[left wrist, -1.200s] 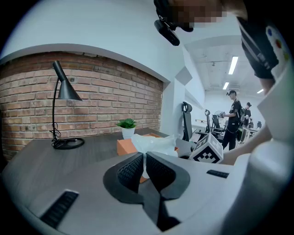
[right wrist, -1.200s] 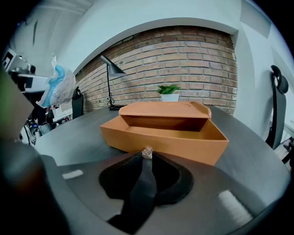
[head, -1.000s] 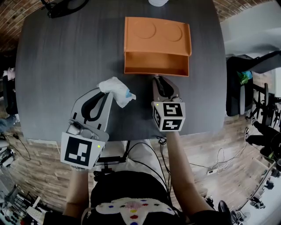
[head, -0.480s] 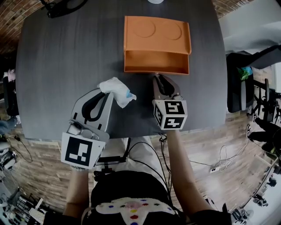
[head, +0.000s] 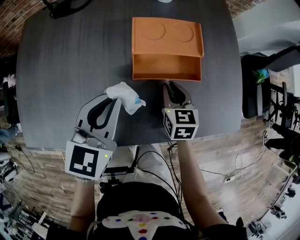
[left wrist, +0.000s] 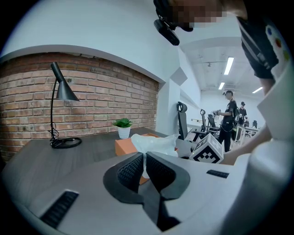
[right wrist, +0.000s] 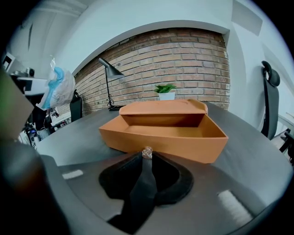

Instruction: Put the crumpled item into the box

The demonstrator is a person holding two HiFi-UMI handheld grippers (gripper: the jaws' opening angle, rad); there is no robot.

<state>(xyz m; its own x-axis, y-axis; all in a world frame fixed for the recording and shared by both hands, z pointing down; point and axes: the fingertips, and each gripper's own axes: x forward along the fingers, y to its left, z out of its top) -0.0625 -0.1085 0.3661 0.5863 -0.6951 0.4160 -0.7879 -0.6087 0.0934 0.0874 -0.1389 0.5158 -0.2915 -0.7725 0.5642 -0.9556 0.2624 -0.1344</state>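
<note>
The crumpled white item (head: 124, 96) with a blue patch hangs just above the dark table, pinched between the jaws of my left gripper (head: 111, 97). In the left gripper view it (left wrist: 156, 146) bulges out above the closed gripper tips (left wrist: 144, 161). The open orange box (head: 166, 75), its lid (head: 168, 35) folded back, lies beyond it to the right. My right gripper (head: 172, 84) sits just short of the box's front wall (right wrist: 174, 140), jaws shut on a tiny clear crumpled bit (right wrist: 147, 152). The box's inside looks empty.
A black desk lamp (left wrist: 62, 92) stands at the table's far left, its base (head: 65, 7) near the far edge. A small potted plant (right wrist: 165, 92) is behind the box. Office chairs (head: 262, 89) stand to the right of the table. The table's near edge (head: 140, 142) runs below both grippers.
</note>
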